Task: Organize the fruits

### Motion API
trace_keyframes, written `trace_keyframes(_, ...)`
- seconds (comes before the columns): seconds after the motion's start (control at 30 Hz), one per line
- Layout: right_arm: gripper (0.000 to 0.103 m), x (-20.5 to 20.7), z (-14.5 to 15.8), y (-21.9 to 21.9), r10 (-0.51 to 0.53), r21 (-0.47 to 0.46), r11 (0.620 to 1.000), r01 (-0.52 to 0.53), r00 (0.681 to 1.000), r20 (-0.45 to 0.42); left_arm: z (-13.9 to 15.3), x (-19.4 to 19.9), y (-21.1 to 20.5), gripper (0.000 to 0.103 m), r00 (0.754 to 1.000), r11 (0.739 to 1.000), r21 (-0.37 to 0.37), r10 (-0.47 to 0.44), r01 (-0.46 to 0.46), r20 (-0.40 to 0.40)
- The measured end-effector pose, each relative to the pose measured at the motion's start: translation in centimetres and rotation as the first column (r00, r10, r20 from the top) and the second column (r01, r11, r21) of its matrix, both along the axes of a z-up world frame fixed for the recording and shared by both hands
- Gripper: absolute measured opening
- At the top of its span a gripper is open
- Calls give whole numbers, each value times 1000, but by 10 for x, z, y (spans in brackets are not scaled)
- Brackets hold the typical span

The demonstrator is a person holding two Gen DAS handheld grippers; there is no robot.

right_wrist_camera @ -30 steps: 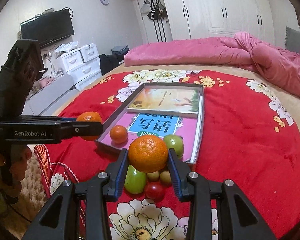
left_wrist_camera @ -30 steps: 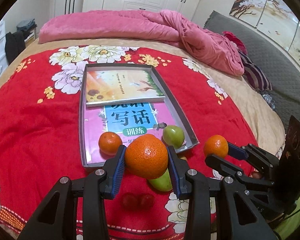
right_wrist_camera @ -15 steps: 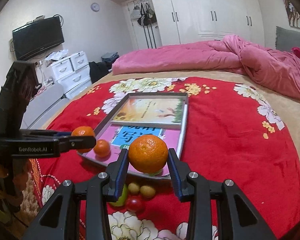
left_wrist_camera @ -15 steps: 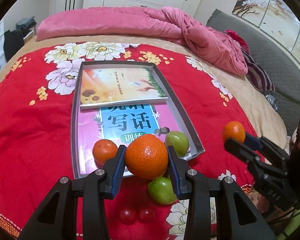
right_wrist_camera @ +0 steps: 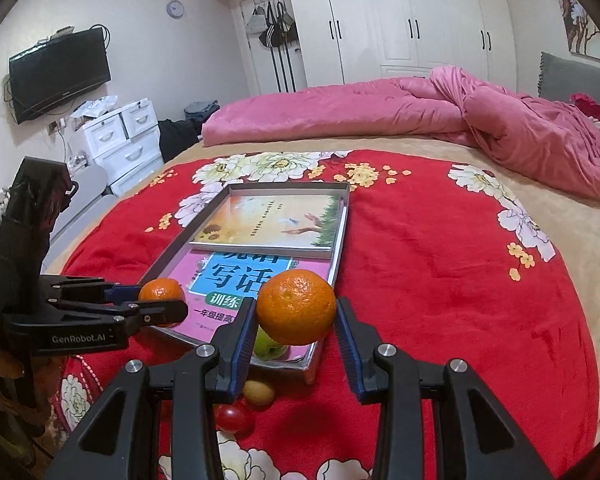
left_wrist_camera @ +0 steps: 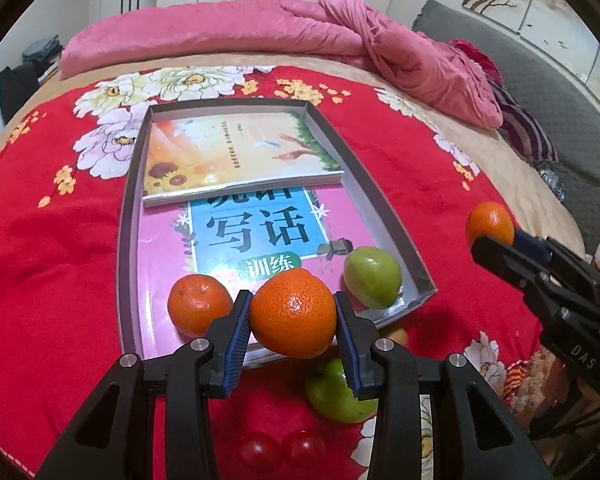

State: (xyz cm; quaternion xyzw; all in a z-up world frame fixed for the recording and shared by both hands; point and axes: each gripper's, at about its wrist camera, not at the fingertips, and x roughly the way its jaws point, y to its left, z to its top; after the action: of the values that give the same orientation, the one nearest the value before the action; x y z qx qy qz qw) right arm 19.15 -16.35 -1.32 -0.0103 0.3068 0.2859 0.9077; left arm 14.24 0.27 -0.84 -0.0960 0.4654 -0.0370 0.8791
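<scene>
Bed (left_wrist_camera: 480, 152) is carrying a red floral blanket (left_wrist_camera: 40, 240). Lying directly on it: grey tray (left_wrist_camera: 384, 208) at centre; green fruit (left_wrist_camera: 332, 396) and two red tomatoes (left_wrist_camera: 280, 446) at 6 o'clock of tray; pink quilt (left_wrist_camera: 228, 32) bunching at 12 o'clock.

We see our left gripper (left_wrist_camera: 293, 320) clamping an orange (left_wrist_camera: 293, 312) over the tray's (left_wrist_camera: 384, 204) near edge, where a second orange (left_wrist_camera: 198, 305) and green fruit (left_wrist_camera: 373, 277) rest on books.
</scene>
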Motion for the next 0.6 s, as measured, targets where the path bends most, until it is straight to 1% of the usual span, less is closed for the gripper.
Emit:
trace_keyframes(0.2,39,14,-3,7,9,-11,1000,-9,1000,0,-9,5,-3,41,1000,999,30,-13,14,-16)
trace_keyframes(0.6,39,35,-16,33,59,-29,998,-60,998,-37,-23,12,-2,41,999,999,45,-9,11,-53)
